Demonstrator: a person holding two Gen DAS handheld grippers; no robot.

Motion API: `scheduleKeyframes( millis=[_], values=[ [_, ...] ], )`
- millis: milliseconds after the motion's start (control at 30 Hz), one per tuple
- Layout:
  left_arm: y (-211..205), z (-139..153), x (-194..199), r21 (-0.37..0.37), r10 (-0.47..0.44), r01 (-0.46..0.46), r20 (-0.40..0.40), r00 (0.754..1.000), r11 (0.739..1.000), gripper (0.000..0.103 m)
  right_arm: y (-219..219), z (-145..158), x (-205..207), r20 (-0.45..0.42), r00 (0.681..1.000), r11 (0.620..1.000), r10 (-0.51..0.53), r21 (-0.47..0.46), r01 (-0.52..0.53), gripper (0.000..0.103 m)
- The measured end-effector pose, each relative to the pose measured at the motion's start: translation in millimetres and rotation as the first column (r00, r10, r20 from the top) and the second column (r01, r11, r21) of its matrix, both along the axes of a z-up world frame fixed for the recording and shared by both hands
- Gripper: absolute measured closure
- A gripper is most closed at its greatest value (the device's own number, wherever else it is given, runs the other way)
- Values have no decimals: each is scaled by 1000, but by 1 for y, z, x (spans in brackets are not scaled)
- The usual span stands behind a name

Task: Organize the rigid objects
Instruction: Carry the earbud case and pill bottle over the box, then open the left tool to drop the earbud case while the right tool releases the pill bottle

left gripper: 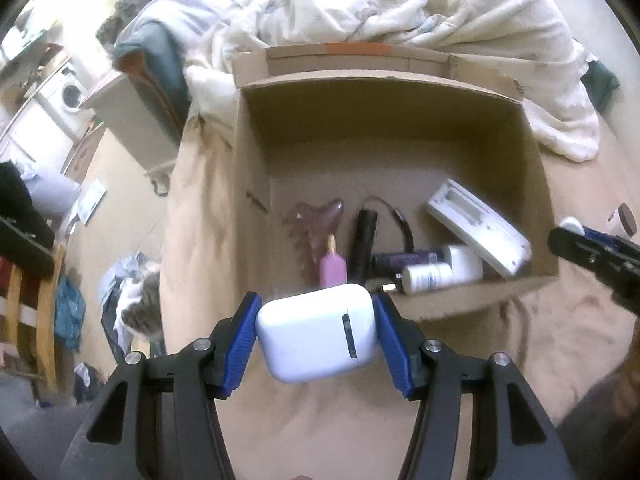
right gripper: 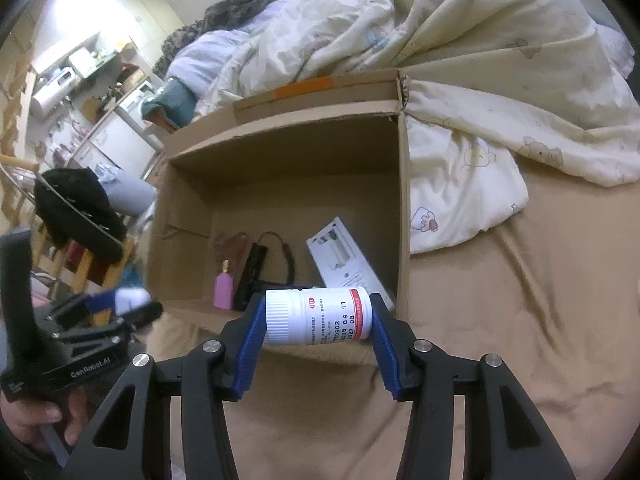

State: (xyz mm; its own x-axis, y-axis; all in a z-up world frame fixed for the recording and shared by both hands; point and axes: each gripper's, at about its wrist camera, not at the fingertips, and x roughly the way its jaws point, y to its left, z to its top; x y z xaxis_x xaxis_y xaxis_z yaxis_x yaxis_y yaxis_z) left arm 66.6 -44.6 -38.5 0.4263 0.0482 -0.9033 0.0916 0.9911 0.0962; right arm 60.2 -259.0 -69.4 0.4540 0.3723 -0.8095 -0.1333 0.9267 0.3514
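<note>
Fingers [left gripper: 246,336]: one case [left gripper: 318,334], one bottle [right gripper: 318,315]

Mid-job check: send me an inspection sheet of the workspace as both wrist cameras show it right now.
Surface: tan bedsheet.
Job's things: open brown cardboard box holding pink bottle, black cylinder, white flat device, white bottles.
Clutter: cream quilt.
Grippers: left gripper clamps white earbud case; right gripper clamps white pill bottle.
Cables: black cord in box.
Surroundings: washing machine, wooden chair.
</note>
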Motion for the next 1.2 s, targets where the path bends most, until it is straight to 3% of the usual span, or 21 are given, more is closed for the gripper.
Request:
scheduleKeyframes(
  millis=[133,300,400,467,733,1067,1200],
  values=[
    [-8,-17,31,32,-35,36,-4,999,999,49,14,-11,11,-20,999,999,34,-31,-34,51],
    [-29,-55,37,154,-158,150,40,987,977,49,41,-23,17,-25,995,992,92,-81,-94,51],
    [-29,-61,46,72,-138,138,-5,990,988,49,52,-26,14,-34,992,987,120,-101,-123,50],
    [-29,-60,47,95,-138,138,1,990,986,49,55,-26,12,-34,991,983,129,-125,-132,51],
    [-29,-72,54,50,-112,115,-63,992,992,49,49,-37,12,-67,994,985,90,-143,-99,50],
    [-22,-79,57,47,-102,105,-71,992,993,50,49,-41,14,-92,993,983,78,-159,-92,50],
    [-27,-74,52,76,-124,127,-34,992,989,48,46,-36,15,-78,996,985,50,-163,-62,38]
  ],
)
